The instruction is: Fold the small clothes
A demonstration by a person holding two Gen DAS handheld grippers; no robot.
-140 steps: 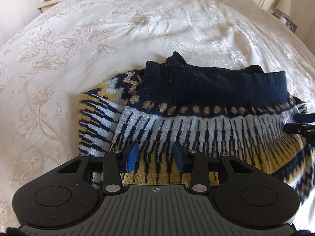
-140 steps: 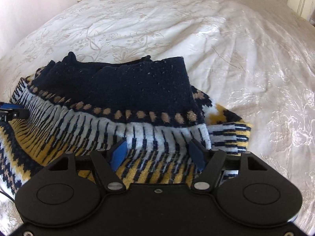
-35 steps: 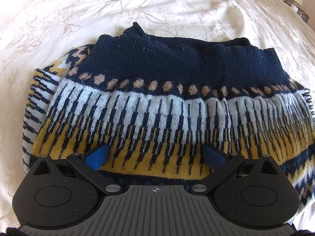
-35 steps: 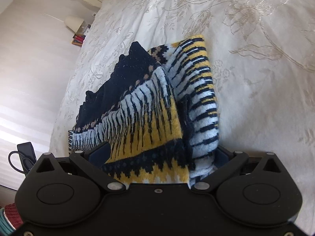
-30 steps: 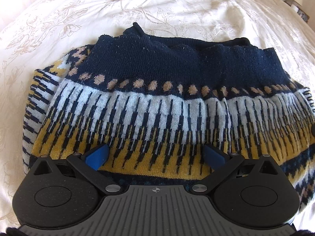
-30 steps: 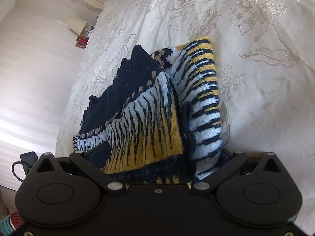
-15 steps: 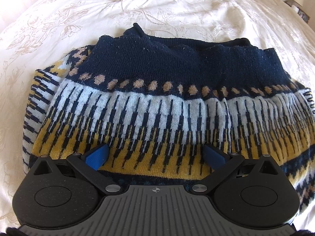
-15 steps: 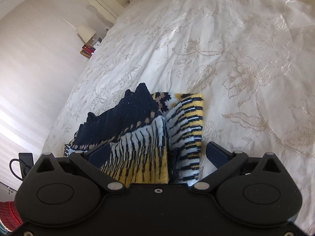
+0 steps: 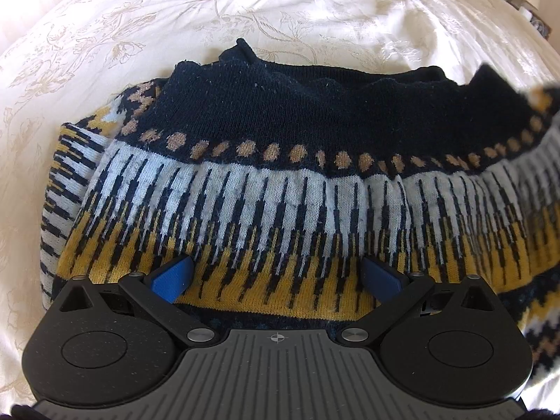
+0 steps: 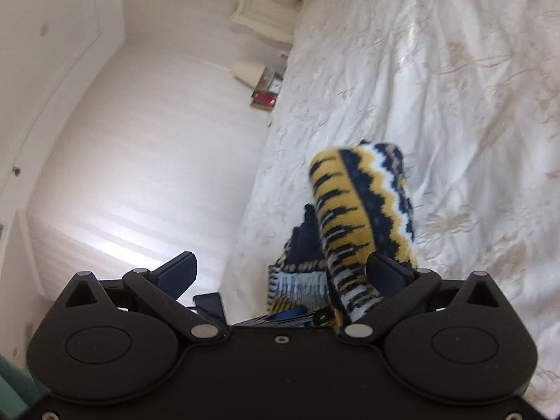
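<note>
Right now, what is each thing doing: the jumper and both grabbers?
Navy, yellow and white patterned knit jumper: lying on the cream floral bedspread, its right end lifted and curled over.
Left gripper: fingers open, nothing held.
Right gripper: fingers open, jumper against one finger.

We find the left wrist view sharp and evenly daylit, the bedspread bright with soft shadows in its creases. Fisheye bending curves both views toward dark corners. The right wrist view is motion-blurred throughout; the wall is nearly washed out by banded glare, and the sweater there is smeared.
</note>
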